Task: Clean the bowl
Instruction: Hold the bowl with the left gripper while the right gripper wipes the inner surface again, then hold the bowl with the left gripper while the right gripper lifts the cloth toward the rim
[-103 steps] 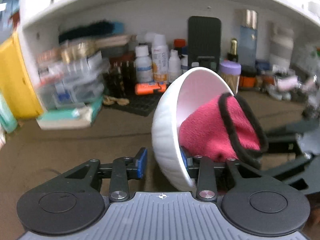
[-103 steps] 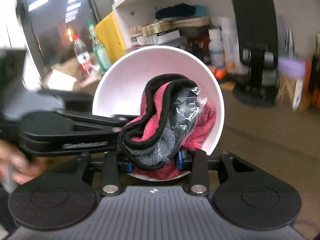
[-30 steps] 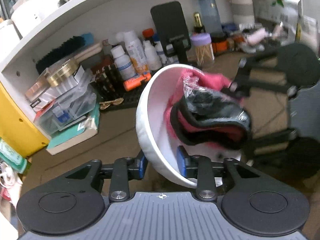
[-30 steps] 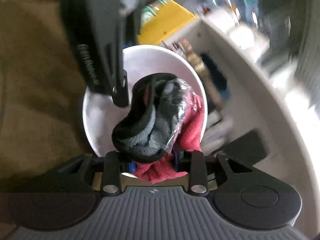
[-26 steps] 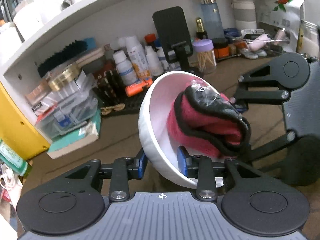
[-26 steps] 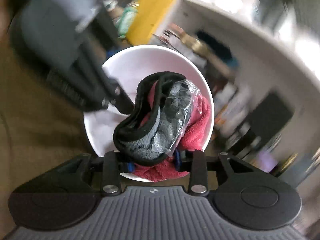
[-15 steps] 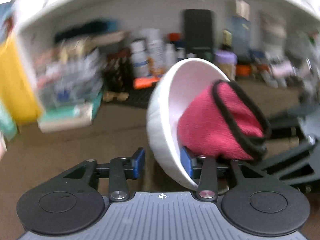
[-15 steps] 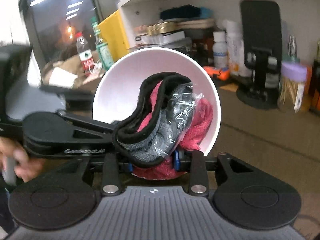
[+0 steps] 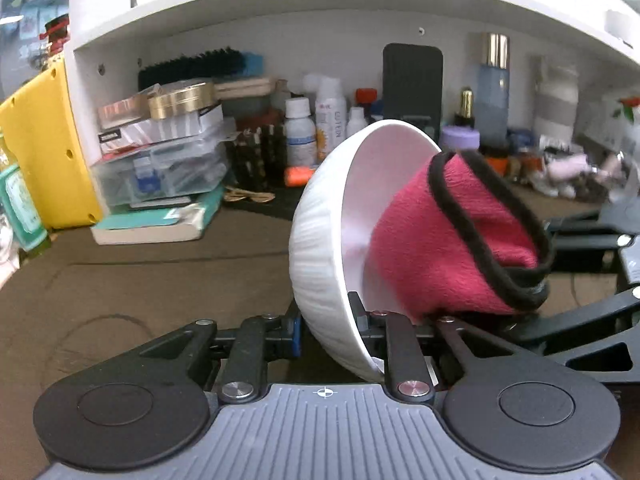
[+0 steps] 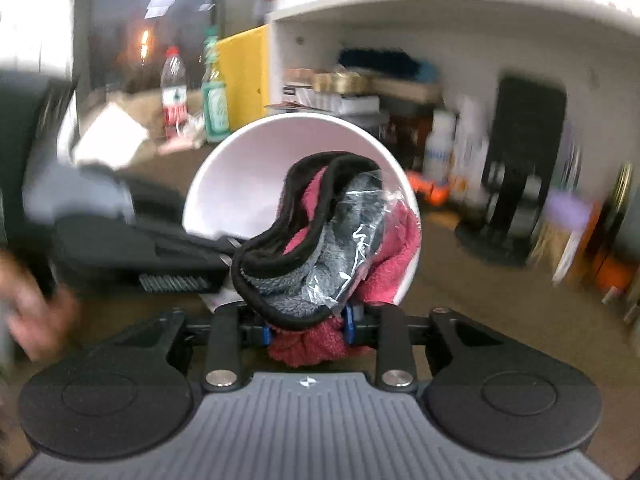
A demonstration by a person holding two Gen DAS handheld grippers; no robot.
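My left gripper is shut on the lower rim of a white ribbed bowl and holds it tipped on its side above the brown table, opening to the right. My right gripper is shut on a red and grey cloth with black trim and presses it inside the bowl. The cloth fills the bowl's right half in the left wrist view. A bit of clear plastic clings to the cloth. The left gripper's body shows at the left of the right wrist view.
A white shelf at the back holds bottles, a black phone stand, a brush, tins and clear boxes. A yellow panel stands at the left. A book lies on the brown table. Two bottles stand far left.
The cloth has been turning inside the bowl, with both grippers swinging and tilting together. Both grips have stayed shut; the bowl is back near its pose of half a second ago.
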